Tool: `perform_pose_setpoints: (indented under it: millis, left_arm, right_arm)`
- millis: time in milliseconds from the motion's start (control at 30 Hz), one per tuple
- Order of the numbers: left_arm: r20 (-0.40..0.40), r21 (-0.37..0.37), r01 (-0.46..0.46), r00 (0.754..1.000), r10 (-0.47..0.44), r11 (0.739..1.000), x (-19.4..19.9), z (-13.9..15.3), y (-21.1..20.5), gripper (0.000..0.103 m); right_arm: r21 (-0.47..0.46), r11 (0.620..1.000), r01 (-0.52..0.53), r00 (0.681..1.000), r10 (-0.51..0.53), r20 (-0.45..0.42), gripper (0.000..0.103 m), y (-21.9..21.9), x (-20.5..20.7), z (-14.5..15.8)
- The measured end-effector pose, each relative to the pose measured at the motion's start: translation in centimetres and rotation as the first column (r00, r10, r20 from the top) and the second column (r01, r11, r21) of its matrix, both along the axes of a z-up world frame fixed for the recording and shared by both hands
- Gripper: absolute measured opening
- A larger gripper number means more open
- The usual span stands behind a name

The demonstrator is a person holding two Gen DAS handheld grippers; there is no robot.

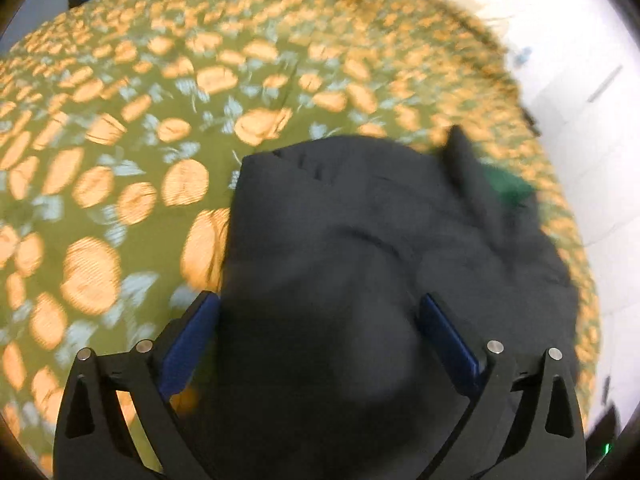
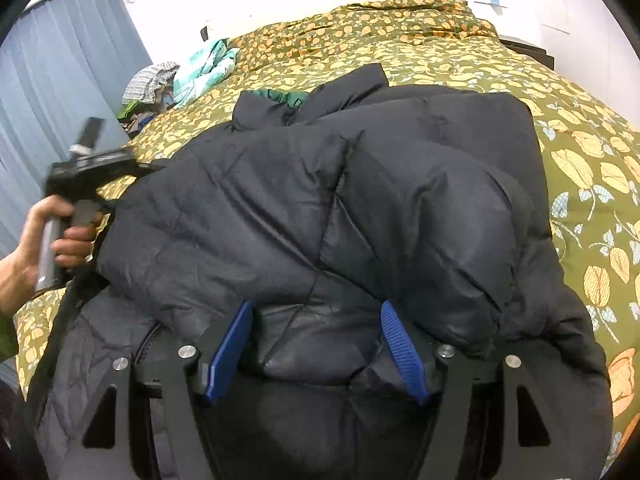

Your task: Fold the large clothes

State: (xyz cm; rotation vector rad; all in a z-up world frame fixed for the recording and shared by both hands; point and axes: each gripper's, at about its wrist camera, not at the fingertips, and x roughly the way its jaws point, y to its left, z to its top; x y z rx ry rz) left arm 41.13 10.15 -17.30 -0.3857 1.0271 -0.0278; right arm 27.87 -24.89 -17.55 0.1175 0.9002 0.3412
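Jacket: black quilted puffer jacket (image 2: 360,208) lies bunched on the bed's green bedspread (image 2: 580,168) printed with orange fruit.
Right claw (image 2: 316,344): blue pads either side of a puffy fold, apparently pinching it.
Left claw (image 1: 320,328): spread wide over the jacket, blurred.
Left hand (image 2: 44,236): gripping the tool's handle at the jacket's left edge.
Far corner: heap of other clothes (image 2: 180,76).

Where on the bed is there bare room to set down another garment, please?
Free: the bedspread right of the black jacket, and the stretch between jacket and rumpled quilt. Crowded: the far-left clothes pile and the left tool's side.
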Motion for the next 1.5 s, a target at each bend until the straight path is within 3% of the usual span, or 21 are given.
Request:
perform_pose_setpoints:
  millis: [100, 200, 333, 500, 667, 733, 900, 1500]
  left_arm:
    - [0.066, 0.079, 0.082, 0.994, -0.087, 0.994, -6.7, 2.7, -1.1, 0.1]
    - [0.08, 0.153, 0.168, 0.98, -0.181, 0.974, -12.9, 3.2, -3.3, 0.1]
    - [0.027, 0.17, 0.22, 0.973, -0.228, 0.96, -19.2, 0.7, -5.9, 0.1]
    - [-0.032, 0.193, 0.245, 0.97, -0.243, 0.95, -23.9, -1.9, -7.6, 0.1]
    - [-0.042, 0.205, 0.241, 0.97, -0.238, 0.949, -25.9, -2.7, -8.1, 0.102]
    - [-0.04, 0.226, 0.249, 0.968, -0.246, 0.942, -26.5, -3.0, -8.4, 0.102]
    - [-0.036, 0.25, 0.248, 0.968, -0.246, 0.936, -27.3, -4.1, -8.8, 0.102]
    - [-0.029, 0.268, 0.251, 0.967, -0.253, 0.93, -28.1, -4.3, -9.3, 0.102]
  right_arm:
    - [-0.031, 0.999, 0.014, 1.0, -0.014, -0.011, 0.069, 0.1, -1.1, 1.6]
    - [-0.014, 1.0, 0.014, 1.0, -0.014, -0.006, 0.07, -0.2, -3.6, 3.9]
    - [-0.061, 0.998, -0.006, 1.0, 0.005, -0.016, 0.071, 0.0, -8.6, 5.5]
    - [-0.117, 0.993, 0.0, 0.999, -0.006, -0.047, 0.071, 0.1, -14.9, 5.1]
    - [-0.13, 0.991, 0.036, 0.989, -0.053, -0.136, 0.071, -0.6, -18.3, 1.8]
    - [-0.143, 0.989, 0.037, 0.996, -0.048, -0.075, 0.071, -0.3, -19.4, 1.2]
    - [-0.142, 0.989, 0.041, 0.999, -0.045, -0.029, 0.073, -0.2, -19.5, 0.1]
    - [-0.165, 0.985, 0.039, 0.999, -0.037, 0.012, 0.073, 0.3, -20.0, -0.9]
